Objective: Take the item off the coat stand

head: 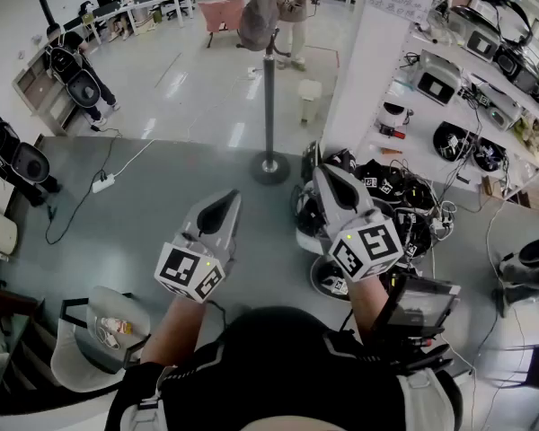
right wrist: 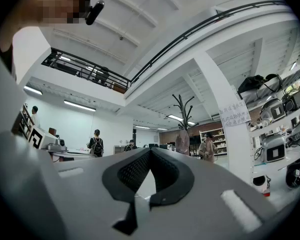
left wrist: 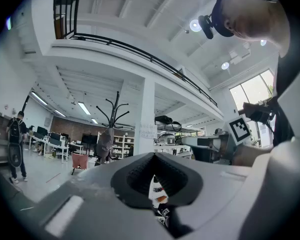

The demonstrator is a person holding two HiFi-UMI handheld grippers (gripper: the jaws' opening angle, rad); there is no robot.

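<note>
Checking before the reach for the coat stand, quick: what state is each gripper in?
Left gripper: closed, holding nothing.
Right gripper: closed, holding nothing.

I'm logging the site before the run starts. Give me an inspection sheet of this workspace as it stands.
Surface: grey floor, paler further back.
Job's things: coat stand upright; grey item hangs at its top, untouched.
Clutter: pile of black gear beside the shelves; pink chair behind the stand.
Grippers: left gripper and right gripper both shut, empty, short of the stand.
Cables: power strip with leads across the floor at left.
Surroundings: open office; a person stands at left, another near the stand.
</note>
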